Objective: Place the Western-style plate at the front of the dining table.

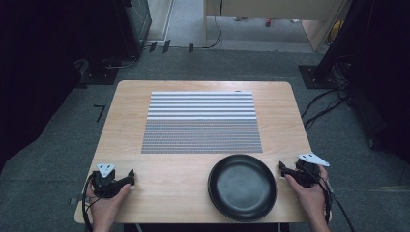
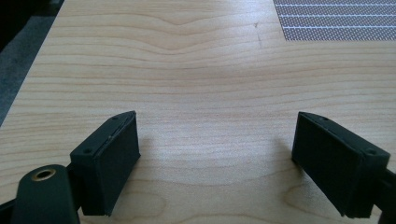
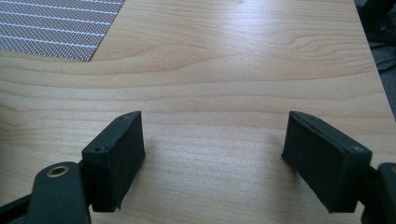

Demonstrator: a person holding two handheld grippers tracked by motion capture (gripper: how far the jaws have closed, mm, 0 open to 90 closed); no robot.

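A light wooden bench [image 1: 169, 183] fills the middle of the high view, with dark grey floor [image 1: 48, 183] around it. A striped mat [image 1: 201, 123] lies on the bench just above the centre of the frame; its upper half carries broad white and grey bands, its lower half a fine grey weave, and its long side runs left to right across the picture.

A round black pan [image 1: 242, 186] sits on the bench at lower centre-right, just below the mat's lower right corner and close to the near edge. It is circular and shows no handle, so it has no long axis or pointing direction to tell.

The left tool [image 1: 129, 179] rests on the bench at lower left, held by the left hand [image 1: 107, 205], its tips aimed toward the right of the frame. In the left gripper view its jaws stand wide apart over bare wood, nothing between them.

The right tool [image 1: 282, 168] lies at lower right, just beside the pan's right rim, held by the right hand [image 1: 309, 195], tips aimed toward the left. In the right gripper view its jaws are likewise wide and empty, with a corner of the mat at upper left.
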